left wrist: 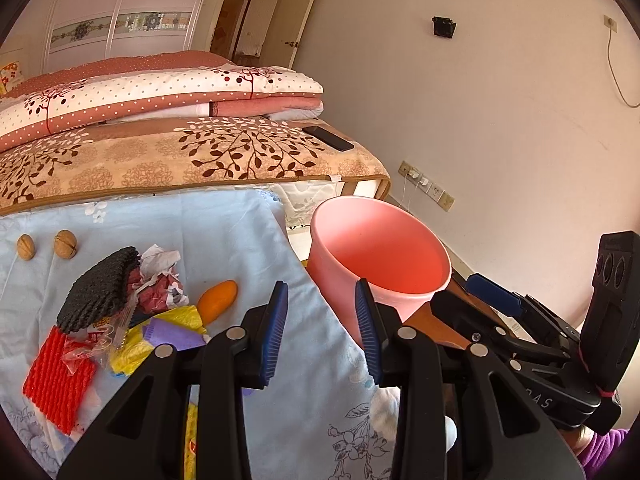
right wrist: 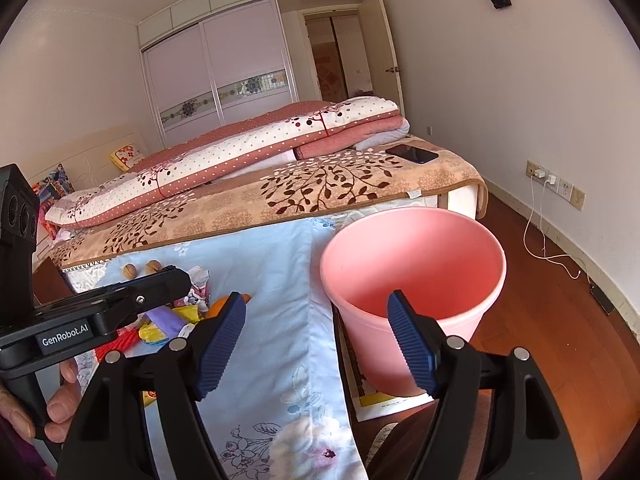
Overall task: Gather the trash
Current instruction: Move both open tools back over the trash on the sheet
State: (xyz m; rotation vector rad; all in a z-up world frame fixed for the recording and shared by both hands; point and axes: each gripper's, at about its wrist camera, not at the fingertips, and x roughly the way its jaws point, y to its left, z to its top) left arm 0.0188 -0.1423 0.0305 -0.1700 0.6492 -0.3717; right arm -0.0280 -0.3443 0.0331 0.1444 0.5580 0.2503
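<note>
A heap of trash (left wrist: 120, 312) lies on a worktop covered with a pale blue flowered cloth (left wrist: 224, 232), toward the left side of that surface in the left wrist view. The heap is a loose mix: a black foam net (left wrist: 98, 288) on top, a red foam net (left wrist: 56, 380) nearer the front edge, crumpled white and red paper (left wrist: 160, 280), a clear plastic wrapper (left wrist: 108, 340), yellow scraps (left wrist: 132, 348) and a purple piece (left wrist: 168, 332). An orange oval thing (left wrist: 216, 300) rests at the right side of the heap. Two walnuts (left wrist: 44, 245) sit apart from it, toward the far edge of the worktop, next to the bed (left wrist: 200, 152).

A pink bin (right wrist: 412, 276) stands just past the right edge of the worktop, upright, with nothing visible inside.

The left gripper (left wrist: 322, 332) hangs above the cloth between the heap and the bin; its blue-padded jaws are spread, with nothing between them. The right gripper (right wrist: 316, 334) points toward the bin's near rim; its jaws are spread wider, also holding nothing. A hand (right wrist: 60, 404) grips the left gripper's handle at the lower left of the right wrist view.
</note>
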